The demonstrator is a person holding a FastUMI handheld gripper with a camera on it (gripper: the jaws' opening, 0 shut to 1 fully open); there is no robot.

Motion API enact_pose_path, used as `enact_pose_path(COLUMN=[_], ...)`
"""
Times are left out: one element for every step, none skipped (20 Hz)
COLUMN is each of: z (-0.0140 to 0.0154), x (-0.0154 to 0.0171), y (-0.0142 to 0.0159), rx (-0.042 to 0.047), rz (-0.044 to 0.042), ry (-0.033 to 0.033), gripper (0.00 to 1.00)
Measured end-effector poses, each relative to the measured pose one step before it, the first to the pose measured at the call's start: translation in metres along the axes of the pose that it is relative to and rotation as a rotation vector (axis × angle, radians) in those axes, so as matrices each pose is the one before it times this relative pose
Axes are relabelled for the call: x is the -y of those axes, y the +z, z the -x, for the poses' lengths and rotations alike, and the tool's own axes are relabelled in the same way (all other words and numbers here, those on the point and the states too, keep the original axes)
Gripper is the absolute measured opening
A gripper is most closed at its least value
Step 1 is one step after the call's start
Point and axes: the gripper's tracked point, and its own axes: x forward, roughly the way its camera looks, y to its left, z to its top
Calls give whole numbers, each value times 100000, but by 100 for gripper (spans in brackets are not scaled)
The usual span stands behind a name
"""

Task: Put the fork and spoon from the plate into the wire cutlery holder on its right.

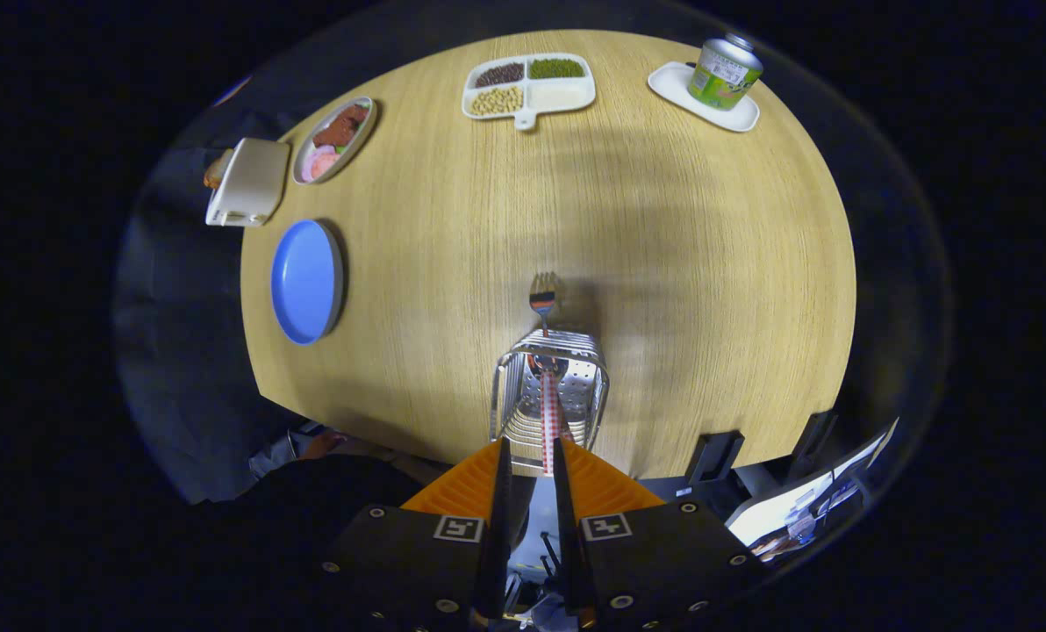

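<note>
Above the wood table [663,263] — tool [532,470] clamps spoon [548,412] over wire holder [549,386].

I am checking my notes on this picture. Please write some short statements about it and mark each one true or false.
1. The gripper holds a piece of cutlery with a checked handle between its fingers. True.
2. The wire cutlery holder lies just ahead of the fingers. True.
3. The blue plate carries a fork and a spoon. False: it is bare.
4. The can stands on the blue plate. False: it stands on a white tray.
5. The divided dish holds beans. True.
</note>
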Motion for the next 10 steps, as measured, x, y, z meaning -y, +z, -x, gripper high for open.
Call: enact_pose_path(z=[542, 894, 758, 414, 569, 631, 479, 382, 436, 190], x=[-538, -533, -276, 66, -249, -332, -480, -467, -366, -226], y=[807, 905, 891, 897, 1155, 1070, 1165, 1246, 1227, 1315], rx=[6378, 6453, 6752, 7448, 7427, 7505, 7464, 7690, 7359, 7724], rz=[-1199, -1210, -517, 42, 749, 78, 61, -641, -434, 2], ry=[2031, 1084, 734, 575, 926, 673, 1105, 1188, 728, 0], gripper=[30, 34, 39, 44, 49, 52, 59, 63, 68, 71])
